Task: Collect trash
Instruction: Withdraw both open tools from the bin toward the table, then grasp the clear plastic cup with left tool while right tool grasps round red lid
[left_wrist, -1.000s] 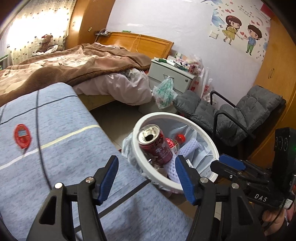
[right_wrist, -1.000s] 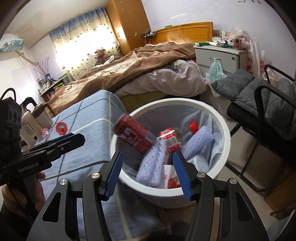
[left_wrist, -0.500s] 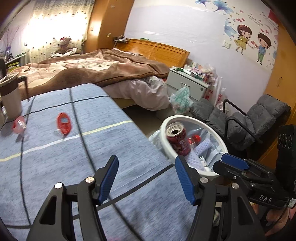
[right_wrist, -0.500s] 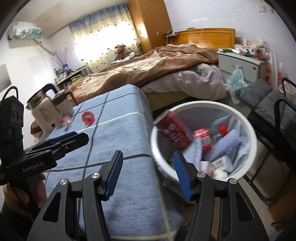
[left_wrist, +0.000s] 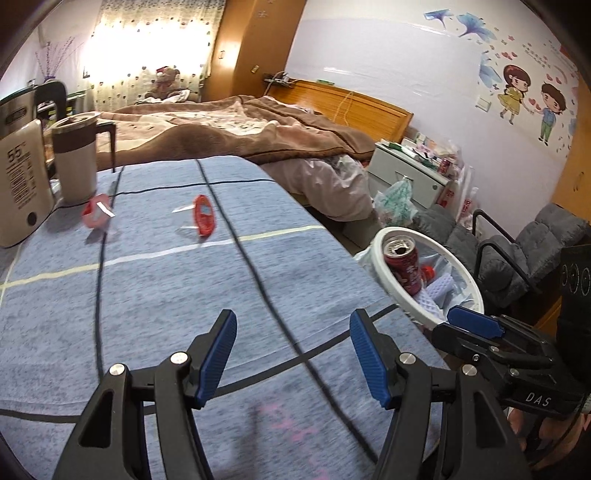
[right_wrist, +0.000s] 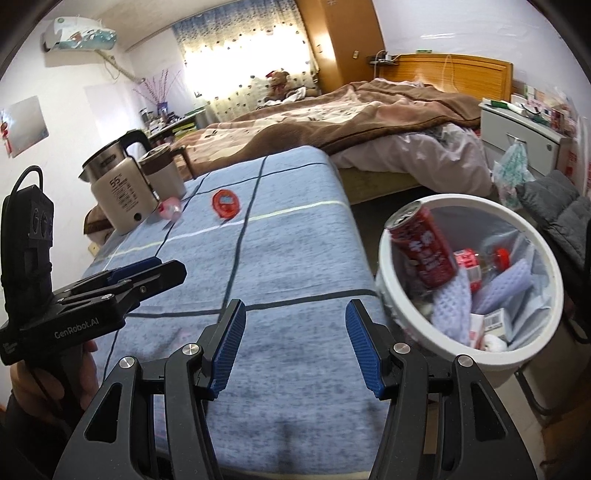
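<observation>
Trash sits in two places: some is in the white bin (right_wrist: 524, 354) just off the table's right edge, and two pieces lie on the table (right_wrist: 295, 258) itself. In the bin we see a red soda can (right_wrist: 424, 251) leaning tilted against the near-left rim, a red-capped bottle (right_wrist: 491, 258) beside it, white foam netting (right_wrist: 454, 299) and small cartons (their labels are too blurred to read). The can (left_wrist: 404, 264) also shows from the left wrist view, top open and facing the camera.

On the blue-grey tablecloth, toward the far edge, a round red wrapper (right_wrist: 226, 203) lies flat, and a pink crumpled wrapper (right_wrist: 170, 208) rests nearer the far-left corner, just beside the cream kettle (right_wrist: 118, 192). A lidded cup (right_wrist: 162, 171) stands right behind the kettle.

We hold our left gripper (left_wrist: 293, 356) over the near part of the table, blue pads spread wide with nothing between them; its body (right_wrist: 110, 295) appears at the left of the right wrist view. Our right gripper (right_wrist: 295, 343) hovers over the near-right part of the table next to the bin, likewise spread wide and carrying nothing. Both red and pink wrappers lie well apart from either claw.
</observation>
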